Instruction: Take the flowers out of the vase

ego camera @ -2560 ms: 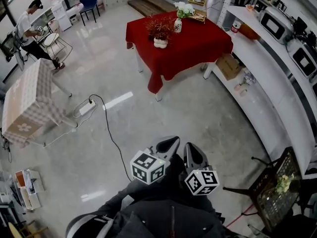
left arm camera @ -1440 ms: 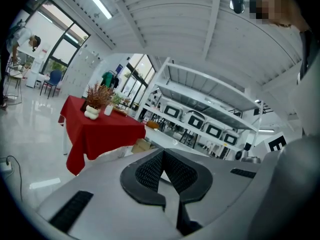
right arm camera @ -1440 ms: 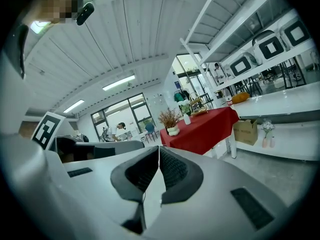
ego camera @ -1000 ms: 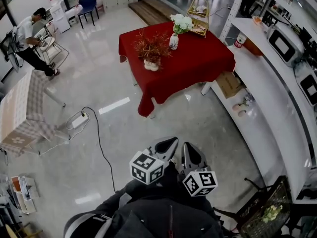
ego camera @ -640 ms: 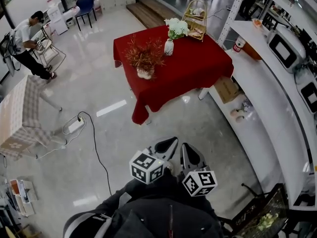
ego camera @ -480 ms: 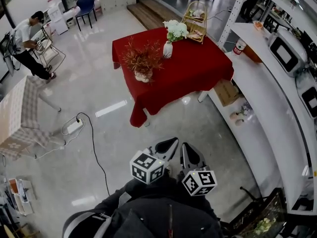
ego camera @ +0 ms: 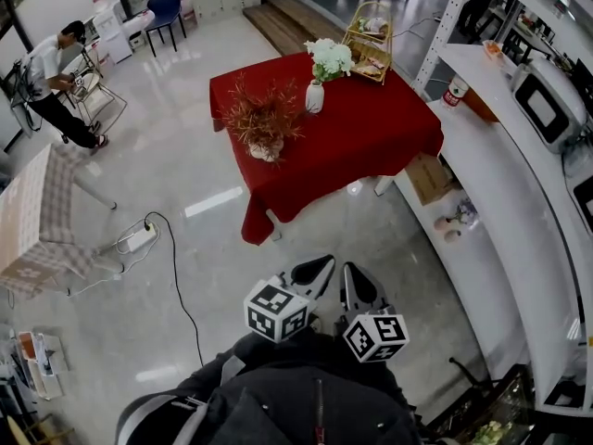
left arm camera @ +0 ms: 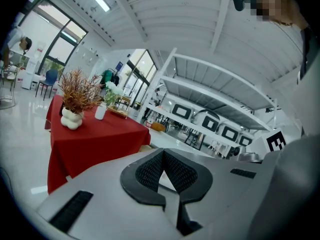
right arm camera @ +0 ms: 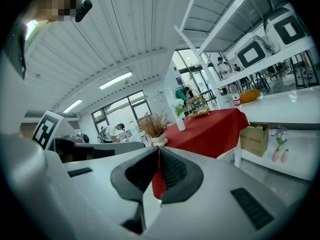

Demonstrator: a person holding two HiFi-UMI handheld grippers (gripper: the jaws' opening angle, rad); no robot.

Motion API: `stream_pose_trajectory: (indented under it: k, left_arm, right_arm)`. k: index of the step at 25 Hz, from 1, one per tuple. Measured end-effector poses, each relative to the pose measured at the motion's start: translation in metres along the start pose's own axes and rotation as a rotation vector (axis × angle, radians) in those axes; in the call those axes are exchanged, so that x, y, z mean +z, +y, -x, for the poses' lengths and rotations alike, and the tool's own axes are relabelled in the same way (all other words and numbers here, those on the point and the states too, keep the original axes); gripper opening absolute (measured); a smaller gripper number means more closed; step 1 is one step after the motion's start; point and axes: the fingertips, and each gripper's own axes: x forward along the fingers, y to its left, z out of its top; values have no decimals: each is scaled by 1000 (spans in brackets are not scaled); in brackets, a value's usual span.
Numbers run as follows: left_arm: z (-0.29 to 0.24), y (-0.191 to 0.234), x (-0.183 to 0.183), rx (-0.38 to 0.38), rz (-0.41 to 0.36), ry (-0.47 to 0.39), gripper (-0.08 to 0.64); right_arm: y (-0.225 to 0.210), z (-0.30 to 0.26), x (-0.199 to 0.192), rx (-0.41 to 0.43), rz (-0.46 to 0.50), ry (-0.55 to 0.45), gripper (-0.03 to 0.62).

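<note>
Shiny floor [ego camera: 389, 239] separated both tools from the red-clothed table [ego camera: 371, 137] in the upper middle of the head view, where the white flowers [ego camera: 330, 57] sat in a small white vase [ego camera: 315, 97]. Left gripper [ego camera: 310, 272] and right gripper [ego camera: 359, 286] were both pinched together, empty. Imo: get close first, steady the vase with one, pinch the stems just above the neck, and pull straight up.
</note>
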Motion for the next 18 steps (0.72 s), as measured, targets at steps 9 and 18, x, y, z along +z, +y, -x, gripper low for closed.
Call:
stream_pose_trajectory:
  k: [9, 18]
  left_arm:
    - [-24, 10, 7, 13, 10, -15, 9]
    - [-34, 17, 16, 49, -1, -40, 9]
  right_arm:
    - [-18, -14, 7, 22, 8, 4, 12]
    - [-28, -23, 20, 36, -10, -15, 12]
